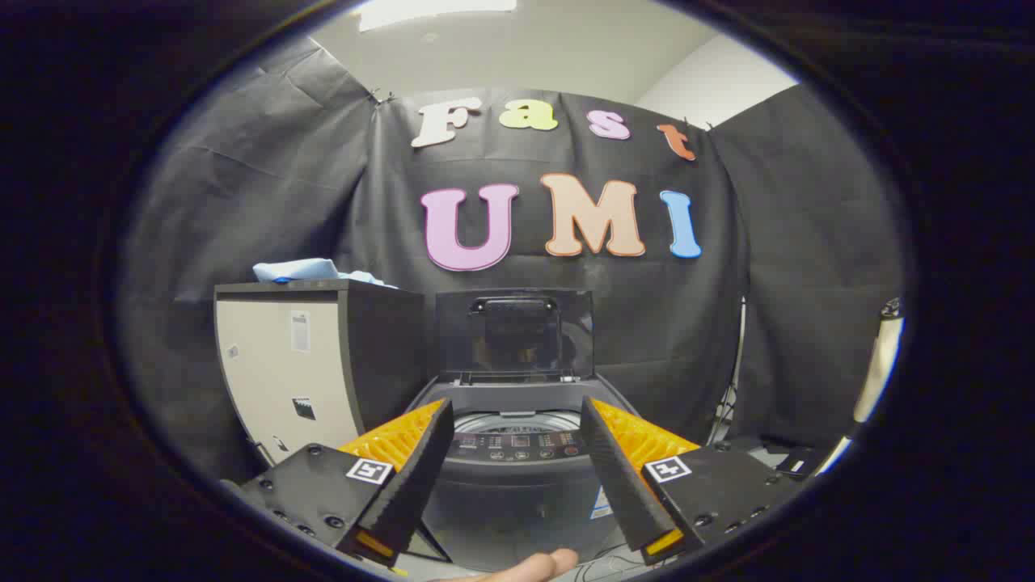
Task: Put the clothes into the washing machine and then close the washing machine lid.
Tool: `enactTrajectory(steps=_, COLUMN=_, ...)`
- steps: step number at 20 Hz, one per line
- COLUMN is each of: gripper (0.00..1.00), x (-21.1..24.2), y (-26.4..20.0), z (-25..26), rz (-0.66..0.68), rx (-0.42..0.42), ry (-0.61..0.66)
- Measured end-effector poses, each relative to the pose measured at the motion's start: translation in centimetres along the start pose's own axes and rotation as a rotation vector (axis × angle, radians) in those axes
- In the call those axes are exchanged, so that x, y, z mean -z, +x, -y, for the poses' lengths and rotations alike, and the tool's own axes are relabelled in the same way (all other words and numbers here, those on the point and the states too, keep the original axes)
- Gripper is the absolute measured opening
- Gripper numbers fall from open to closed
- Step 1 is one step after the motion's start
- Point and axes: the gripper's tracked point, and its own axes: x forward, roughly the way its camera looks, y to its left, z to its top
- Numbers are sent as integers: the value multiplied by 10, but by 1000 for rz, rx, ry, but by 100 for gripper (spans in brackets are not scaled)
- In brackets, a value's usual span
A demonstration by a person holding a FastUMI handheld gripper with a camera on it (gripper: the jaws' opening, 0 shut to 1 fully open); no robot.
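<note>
A grey top-loading washing machine [517,477] stands straight ahead, beyond my fingers, with its dark lid [515,331] raised upright at the back and the drum rim [517,421] showing. Light blue clothes [311,269] lie on top of a cabinet [279,364] to the left of the machine. My gripper [517,420] is open, held back from the machine, with nothing between its fingers; the control panel shows through the gap.
The beige and dark cabinet stands close against the machine's left side. Black cloth walls close the booth behind and on both sides. A white pole [877,368] leans at the right. A fingertip [534,566] of a hand shows below the fingers.
</note>
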Motion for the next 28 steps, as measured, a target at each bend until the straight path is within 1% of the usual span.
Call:
enactTrajectory(steps=10, gripper=97, x=8, y=4, z=-1, rz=-12, rx=-11, ry=19)
enactTrajectory(steps=23, gripper=97, x=5, y=5, z=-1, rz=-5, rx=-16, ry=14)
enactTrajectory(steps=28, gripper=97, x=6, y=2, z=6, rz=-3, rx=5, ry=19)
